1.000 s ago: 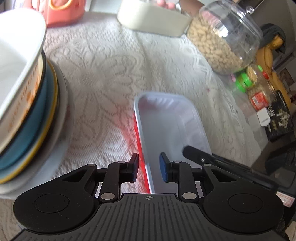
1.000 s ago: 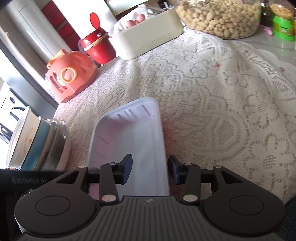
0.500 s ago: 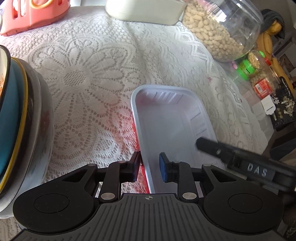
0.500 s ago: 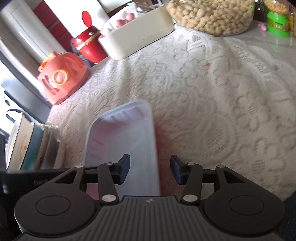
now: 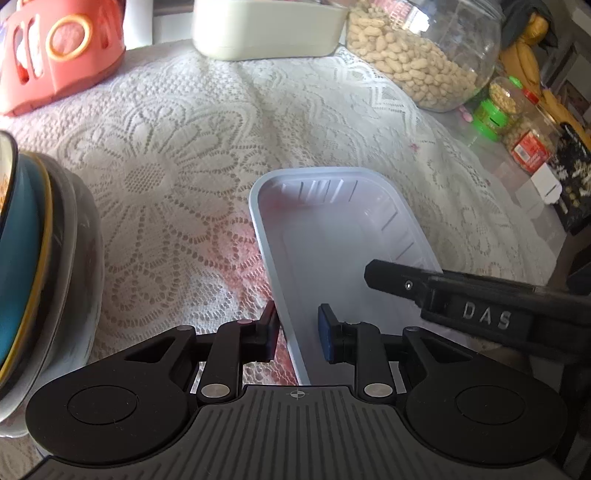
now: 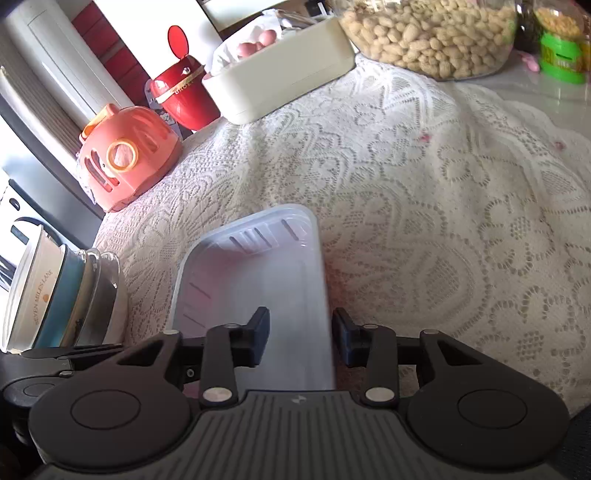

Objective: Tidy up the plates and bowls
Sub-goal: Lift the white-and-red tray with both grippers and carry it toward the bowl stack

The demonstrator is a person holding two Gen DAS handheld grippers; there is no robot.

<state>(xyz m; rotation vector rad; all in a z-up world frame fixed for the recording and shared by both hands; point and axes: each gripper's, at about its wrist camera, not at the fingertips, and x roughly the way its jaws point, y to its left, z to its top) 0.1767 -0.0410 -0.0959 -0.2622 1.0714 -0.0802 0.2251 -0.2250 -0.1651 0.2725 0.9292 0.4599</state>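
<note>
A white rectangular plastic tray (image 5: 343, 236) lies on the lace tablecloth; it also shows in the right wrist view (image 6: 255, 280). My left gripper (image 5: 297, 330) is open and straddles the tray's left rim, one finger outside, one inside. My right gripper (image 6: 301, 338) is open and straddles the tray's right rim. A right gripper finger (image 5: 399, 278) reaches over the tray in the left wrist view. A stack of bowls and plates (image 6: 55, 291) stands to the left, with a white bowl on top, then a blue one; it shows at the left edge in the left wrist view (image 5: 33, 251).
At the back stand an orange plastic basket (image 6: 125, 155), a red bin (image 6: 184, 92), a cream box (image 6: 280, 70) and a jar of peanuts (image 6: 432, 33). Small jars (image 5: 495, 107) and packets stand near the right table edge.
Both grippers have drawn back slightly and the views have tilted; the stack of bowls has slid toward the left edge. Both grippers stay open astride the tray's rims.
</note>
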